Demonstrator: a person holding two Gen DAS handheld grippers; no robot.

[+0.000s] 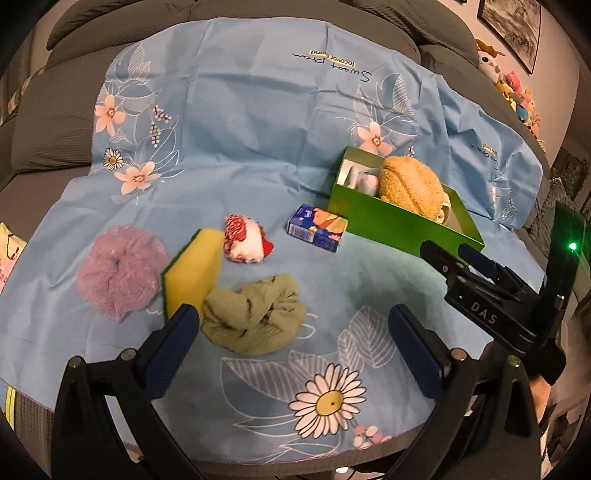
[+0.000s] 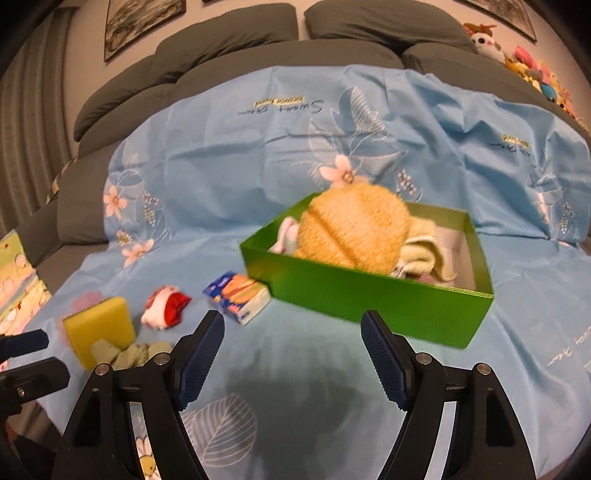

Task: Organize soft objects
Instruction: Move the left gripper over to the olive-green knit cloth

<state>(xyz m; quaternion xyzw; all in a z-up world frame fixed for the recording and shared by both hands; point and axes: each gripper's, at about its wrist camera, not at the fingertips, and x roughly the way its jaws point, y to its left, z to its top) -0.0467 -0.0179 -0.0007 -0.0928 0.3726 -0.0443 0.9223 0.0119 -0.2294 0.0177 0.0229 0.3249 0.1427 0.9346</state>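
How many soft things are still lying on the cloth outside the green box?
4, left of the box: purple mesh pouf, yellow sponge, red-and-white cloth, green rag. Others may hide beyond view.

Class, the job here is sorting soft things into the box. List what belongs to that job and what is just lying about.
Job:
green box
purple pouf
yellow sponge
olive cloth
red-white cloth
tissue pack

Lying about:
plush toys
framed picture
grey cushions
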